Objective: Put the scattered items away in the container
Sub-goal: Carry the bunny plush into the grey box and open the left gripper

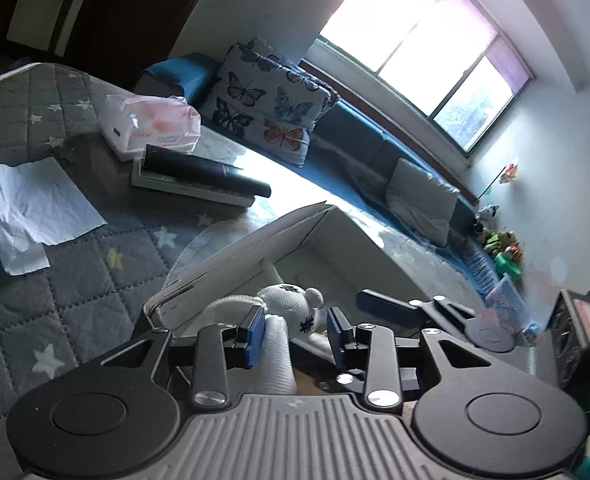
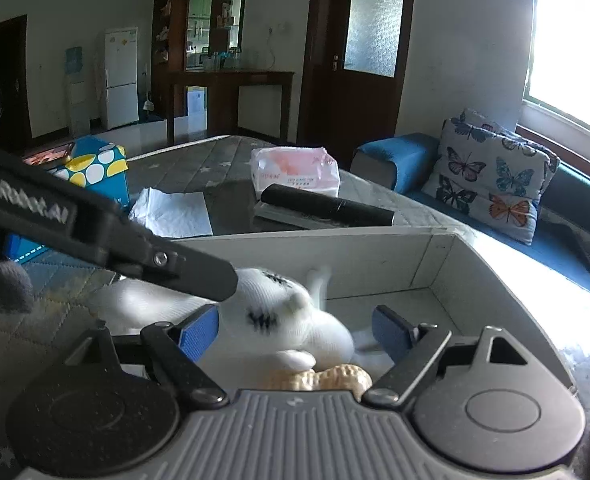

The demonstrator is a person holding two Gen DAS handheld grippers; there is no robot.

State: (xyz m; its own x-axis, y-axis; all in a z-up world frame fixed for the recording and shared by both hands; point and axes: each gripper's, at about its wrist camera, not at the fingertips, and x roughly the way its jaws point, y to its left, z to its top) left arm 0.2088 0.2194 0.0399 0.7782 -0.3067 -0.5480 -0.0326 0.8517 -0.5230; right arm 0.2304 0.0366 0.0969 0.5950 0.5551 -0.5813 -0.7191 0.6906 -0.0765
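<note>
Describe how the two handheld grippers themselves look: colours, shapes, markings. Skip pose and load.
Both match. The left gripper and right gripper each have a grey ribbed body, two black round-ended side plates with disc insets, black linkage bars on silver pivot screws, and blue pads on black fingers. The right wrist view also shows the left gripper's black side bar with white lettering. No cables or sleeves are visible.

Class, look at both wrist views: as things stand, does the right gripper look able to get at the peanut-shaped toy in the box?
Probably yes, but awkwardly. The peanut-shaped toy lies just below the open right gripper, inside the box. The white plush toy sits between the jaws, partly over it, and the left gripper crowds in.
</note>
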